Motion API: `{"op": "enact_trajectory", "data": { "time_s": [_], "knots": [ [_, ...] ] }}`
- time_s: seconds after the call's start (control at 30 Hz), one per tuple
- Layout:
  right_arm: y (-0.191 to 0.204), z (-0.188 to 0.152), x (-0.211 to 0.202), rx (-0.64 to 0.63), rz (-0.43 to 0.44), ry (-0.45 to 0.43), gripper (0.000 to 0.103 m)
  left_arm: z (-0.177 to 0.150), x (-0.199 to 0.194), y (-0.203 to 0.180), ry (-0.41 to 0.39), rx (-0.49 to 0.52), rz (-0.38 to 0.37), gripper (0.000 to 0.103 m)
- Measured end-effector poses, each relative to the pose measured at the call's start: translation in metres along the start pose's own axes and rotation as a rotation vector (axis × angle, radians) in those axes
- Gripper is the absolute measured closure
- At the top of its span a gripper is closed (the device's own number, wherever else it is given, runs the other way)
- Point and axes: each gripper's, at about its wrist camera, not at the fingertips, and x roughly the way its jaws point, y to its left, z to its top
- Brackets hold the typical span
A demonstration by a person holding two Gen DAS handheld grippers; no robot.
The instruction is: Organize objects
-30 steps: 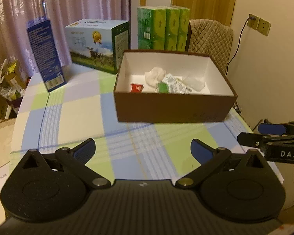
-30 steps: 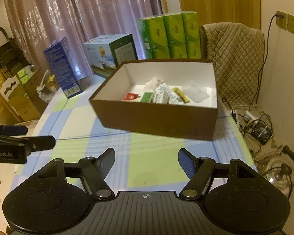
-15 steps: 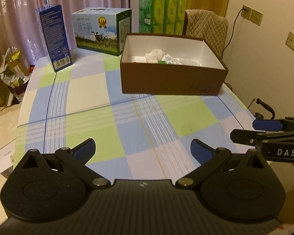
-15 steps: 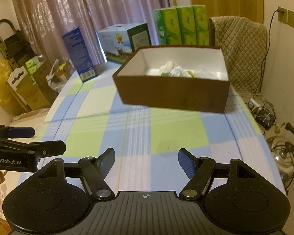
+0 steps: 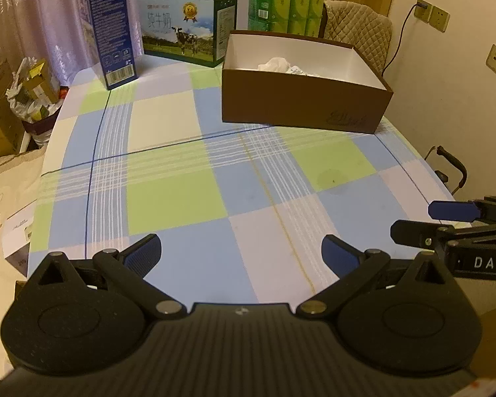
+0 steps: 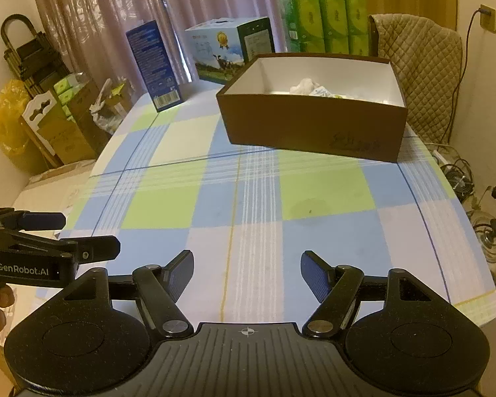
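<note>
A brown open box [image 5: 301, 106] [image 6: 314, 132] with a white inside stands at the far right of the checked table [image 5: 188, 192] [image 6: 264, 198]. White crumpled paper [image 5: 274, 64] [image 6: 306, 85] and small packets show above its rim; the rest of its contents is hidden by the front wall. My left gripper [image 5: 240, 254] is open and empty over the table's near edge, far from the box. My right gripper [image 6: 247, 273] is open and empty too, also at the near edge. Each gripper shows in the other's view, the right gripper [image 5: 420, 221] and the left gripper [image 6: 82, 235].
A tall blue carton [image 5: 110, 53] [image 6: 153, 66], a milk carton case [image 5: 185, 28] [image 6: 231, 46] and green tissue packs [image 5: 286, 3] [image 6: 324, 21] stand along the far edge. A quilted chair [image 5: 360, 33] [image 6: 423, 76] is behind the box. Cardboard boxes and bags [image 6: 49, 122] crowd the floor at left, cables [image 6: 473, 198] at right.
Both grippers have pulled back and lowered, away from the box, so more table shows and the box's contents sink behind its front wall. Both stay open and empty.
</note>
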Motion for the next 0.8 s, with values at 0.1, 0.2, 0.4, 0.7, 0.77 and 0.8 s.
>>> {"op": "enact_trajectory", "data": {
  "time_s": [0.1,0.2,0.4,0.7,0.77,0.8],
  "knots": [
    [0.0024,-0.0008,0.0009,-0.003,0.001,0.005,0.034,-0.0047,-0.0023,0.0040,0.002,-0.009,0.007,0.001],
    [0.0044,-0.0014,0.0018,-0.005,0.004,0.008,0.034,-0.0079,-0.0047,0.0051,0.004,-0.014,0.011,0.001],
    [0.0068,-0.0029,0.0044,-0.008,0.007,0.018,0.034,-0.0097,-0.0062,0.0054,0.007,-0.015,0.013,0.001],
    [0.0074,-0.0029,0.0075,-0.004,0.002,0.029,0.034,-0.0076,-0.0013,0.0048,0.015,-0.014,0.008,0.001],
    [0.0082,-0.0019,0.0082,-0.004,0.000,0.030,0.034,-0.0067,0.0003,0.0049,0.017,-0.015,0.008,0.001],
    [0.0080,-0.0014,0.0086,-0.003,0.000,0.030,0.034,-0.0065,0.0011,0.0054,0.018,-0.017,0.007,0.001]
  ]
}}
